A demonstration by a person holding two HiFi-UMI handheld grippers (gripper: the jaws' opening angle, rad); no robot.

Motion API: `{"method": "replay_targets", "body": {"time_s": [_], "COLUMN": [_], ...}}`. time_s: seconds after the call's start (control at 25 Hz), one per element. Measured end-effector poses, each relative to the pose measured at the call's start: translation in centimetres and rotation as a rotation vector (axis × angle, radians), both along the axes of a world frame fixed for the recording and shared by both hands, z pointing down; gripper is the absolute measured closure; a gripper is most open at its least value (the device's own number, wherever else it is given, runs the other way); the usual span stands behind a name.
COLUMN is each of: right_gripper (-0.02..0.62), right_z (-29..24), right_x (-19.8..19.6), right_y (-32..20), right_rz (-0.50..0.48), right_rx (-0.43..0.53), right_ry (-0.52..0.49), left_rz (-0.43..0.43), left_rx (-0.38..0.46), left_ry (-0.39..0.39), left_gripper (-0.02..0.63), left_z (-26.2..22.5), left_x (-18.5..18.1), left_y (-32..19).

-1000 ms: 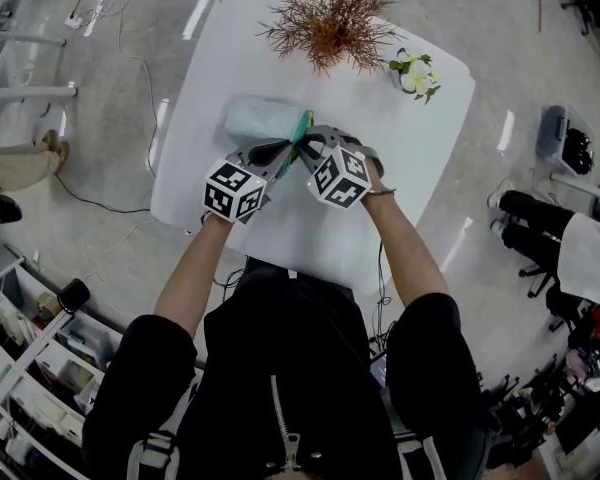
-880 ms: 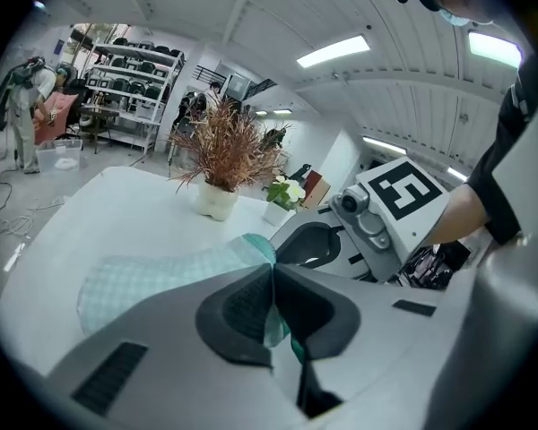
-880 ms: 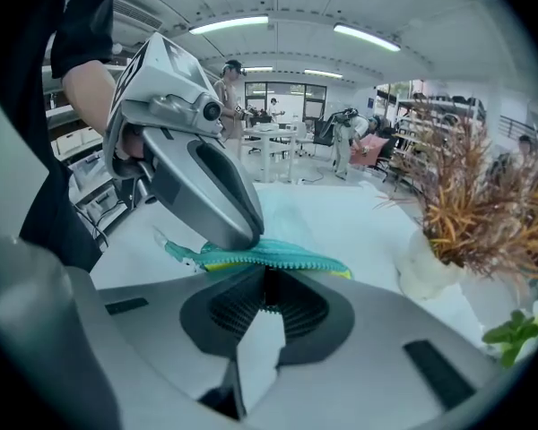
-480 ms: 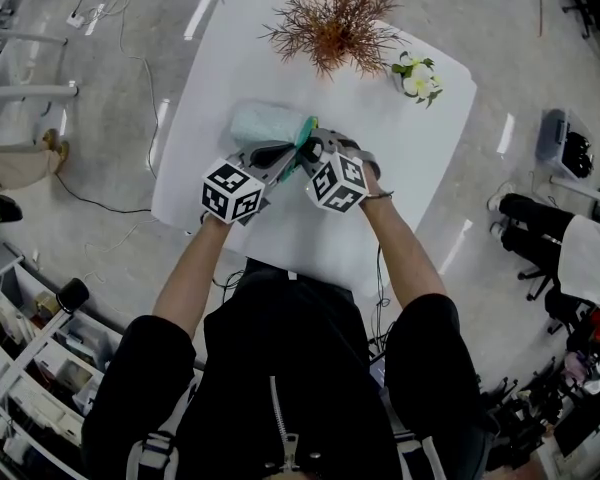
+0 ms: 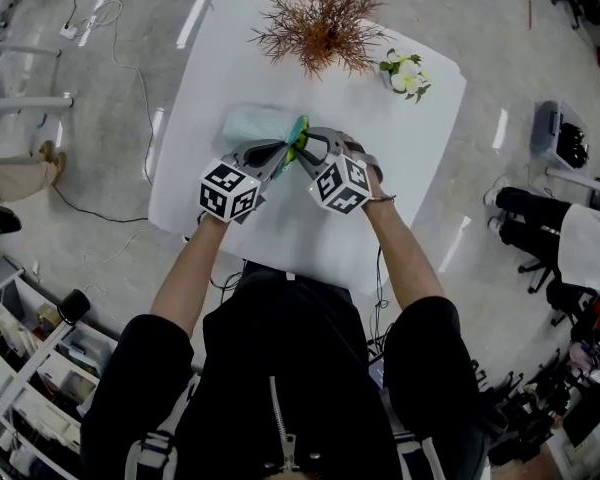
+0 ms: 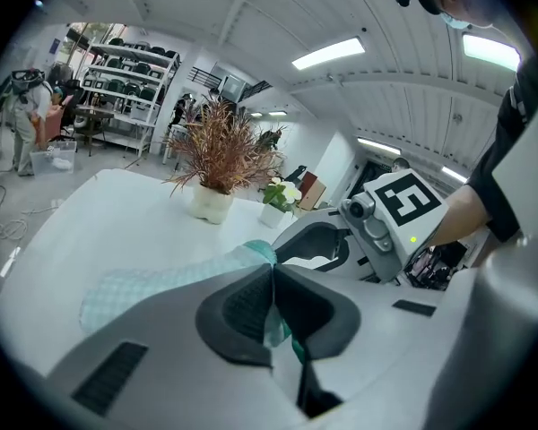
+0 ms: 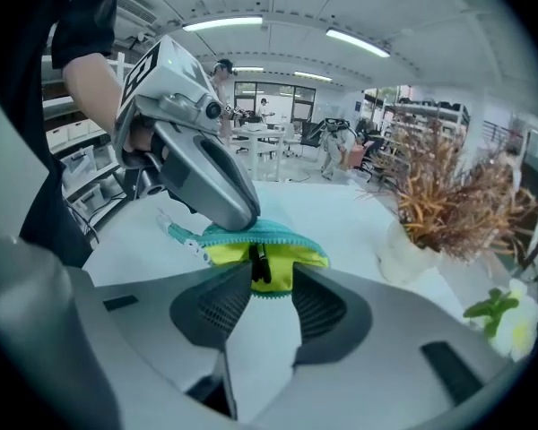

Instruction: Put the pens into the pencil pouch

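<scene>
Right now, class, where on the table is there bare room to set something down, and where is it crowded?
Free: the table's right side, nearer than the flowers; the far left corner, beside the plant. Crowded: the centre around the pouch, and the far edge from plant to flowers.

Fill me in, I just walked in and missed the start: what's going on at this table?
A person works two handheld grippers over the white table. The left gripper is shut on the rim of the teal pencil pouch, holding its yellow-lined mouth open. A dark pen stands in that mouth, at the tips of the right gripper, whose jaws have just been opening and do not press it.
</scene>
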State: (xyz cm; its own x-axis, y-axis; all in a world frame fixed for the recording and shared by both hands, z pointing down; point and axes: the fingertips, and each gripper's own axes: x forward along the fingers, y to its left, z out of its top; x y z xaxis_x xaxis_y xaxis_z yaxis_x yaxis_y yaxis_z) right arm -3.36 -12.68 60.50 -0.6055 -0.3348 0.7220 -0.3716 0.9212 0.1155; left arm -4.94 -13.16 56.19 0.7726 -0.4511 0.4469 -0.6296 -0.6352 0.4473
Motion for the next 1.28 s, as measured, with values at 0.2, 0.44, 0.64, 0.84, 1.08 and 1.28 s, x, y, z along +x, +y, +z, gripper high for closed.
{"method": "replay_targets", "body": {"time_s": [0.2,0.44,0.64,0.84,1.08,1.28], "right_gripper": [0.453,0.522,0.586,0.586,0.586,0.586], "right_z": [-0.4,-0.9,-1.1,-0.8,-0.8,-1.2], "right_x": [2.8,5.7,8.0,9.5,11.9,13.2], "right_y": [0.4,1.6,3.3,5.6,7.2,7.9], "right_rz": [0.121,0.281,0.371,0.443,0.497,0.543], "right_rx": [-0.029,-0.1,-0.102,-0.124,-0.147,-0.139], "right_ry": [-0.019,-0.109,-0.099,-0.087,-0.084,-0.09], "left_rz": [-0.024,-0.032,-0.004,0.046,0.071,0.05], "left_rx": [0.003,0.01,0.013,0.012,0.0,-0.02], "left_ry": [-0.066,-0.179,-0.275,-0.37,-0.452,-0.43], "left_gripper": [0.577,0.577,0.575,0.575,0.575,0.574], "left_z": [1.2,3.6,5.5,7.6,10.1,10.4], "left_x": [-0.1,-0.2,-0.2,0.3,0.5,0.3], "left_y": [-0.5,-1.1,-0.9,-0.2,0.3,0.1]}}
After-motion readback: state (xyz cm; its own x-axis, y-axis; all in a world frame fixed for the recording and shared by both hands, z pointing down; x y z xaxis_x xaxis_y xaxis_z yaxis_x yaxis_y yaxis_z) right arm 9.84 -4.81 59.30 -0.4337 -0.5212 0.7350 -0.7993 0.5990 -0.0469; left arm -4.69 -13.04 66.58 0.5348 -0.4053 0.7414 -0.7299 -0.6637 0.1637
